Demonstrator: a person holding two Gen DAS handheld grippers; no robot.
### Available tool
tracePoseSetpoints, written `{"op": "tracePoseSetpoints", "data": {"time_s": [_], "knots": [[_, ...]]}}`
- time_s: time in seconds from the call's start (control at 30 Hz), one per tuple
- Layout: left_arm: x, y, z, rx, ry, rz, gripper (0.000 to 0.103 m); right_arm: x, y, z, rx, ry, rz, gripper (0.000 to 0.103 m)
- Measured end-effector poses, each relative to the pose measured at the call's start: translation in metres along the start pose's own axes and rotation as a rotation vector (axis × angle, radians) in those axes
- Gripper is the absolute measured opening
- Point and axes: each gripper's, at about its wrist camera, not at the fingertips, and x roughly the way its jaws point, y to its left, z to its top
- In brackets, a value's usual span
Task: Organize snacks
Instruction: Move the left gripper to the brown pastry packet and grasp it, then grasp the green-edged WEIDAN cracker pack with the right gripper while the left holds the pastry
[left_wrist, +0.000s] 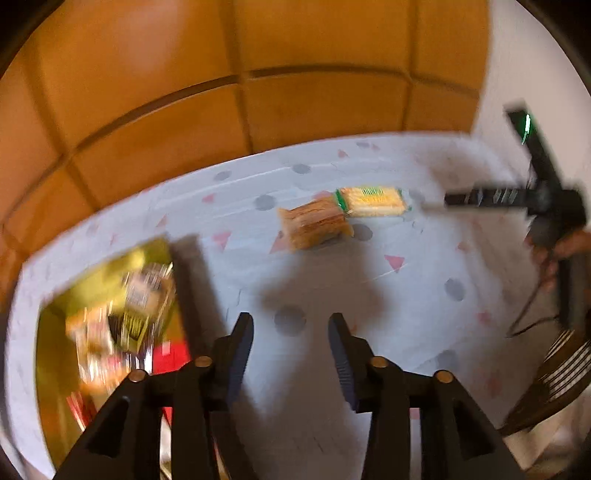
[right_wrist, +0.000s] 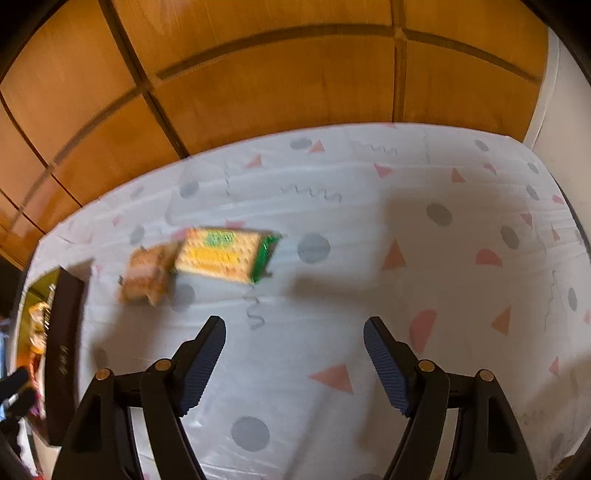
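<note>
Two snack packs lie side by side on the patterned tablecloth (left_wrist: 332, 280): a yellow cracker pack with a green end (left_wrist: 373, 201) (right_wrist: 225, 254) and a clear pack of brown pastries (left_wrist: 314, 222) (right_wrist: 147, 275). A gold-lined box (left_wrist: 55, 339) at the left holds several blurred snack packets (left_wrist: 144, 299); its dark wall (right_wrist: 62, 343) shows in the right wrist view. My left gripper (left_wrist: 291, 325) is open and empty, above the cloth just right of the box. My right gripper (right_wrist: 295, 328) is open and empty, in front of and right of the packs. It also shows in the left wrist view (left_wrist: 517, 199).
A wooden panelled wall (left_wrist: 258, 74) runs behind the table. A white wall (left_wrist: 524, 74) stands at the right. A wooden chair back (left_wrist: 554, 373) is at the near right, and a dark cable (left_wrist: 528, 310) hangs from the right gripper.
</note>
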Motion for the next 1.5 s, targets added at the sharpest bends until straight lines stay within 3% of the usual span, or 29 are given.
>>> {"op": "tracePoseSetpoints", "data": {"time_s": [0.1,0.17,0.47,0.63,0.83,0.93,1.03,1.07,1.3,1.5], "knots": [[0.032,-0.005,0.021,0.060,0.064,-0.043,0.054,-0.001,-0.005,0.003,0.058,0.013,0.039,0.080],[0.051,-0.004,0.033,0.065,0.093,-0.069,0.066,-0.004,-0.007,0.004,0.080,0.010,0.050,0.081],[0.119,-0.014,0.072,0.214,0.182,-0.062,0.072,-0.008,-0.006,0.004,0.101,0.009,0.104,0.086],[0.139,-0.027,0.088,0.355,0.156,-0.084,0.072,-0.009,0.001,0.002,0.079,0.020,0.120,0.087],[0.155,-0.033,0.103,0.437,0.133,-0.119,0.072,-0.013,-0.001,0.002,0.094,0.013,0.143,0.088],[0.162,-0.030,0.111,0.409,0.136,-0.173,0.072,-0.016,0.000,0.002,0.096,0.004,0.147,0.089],[0.169,-0.019,0.113,0.285,0.150,-0.240,0.068,-0.016,0.001,0.003,0.092,-0.001,0.142,0.089],[0.167,-0.016,0.112,0.265,0.132,-0.234,0.061,-0.016,0.001,0.003,0.091,-0.001,0.141,0.089],[0.141,-0.007,0.083,0.028,0.175,-0.180,0.061,-0.016,0.003,0.002,0.068,-0.014,0.117,0.089],[0.097,-0.021,0.030,-0.067,0.181,-0.122,0.061,-0.011,0.005,-0.001,0.050,0.005,0.085,0.089]]}}
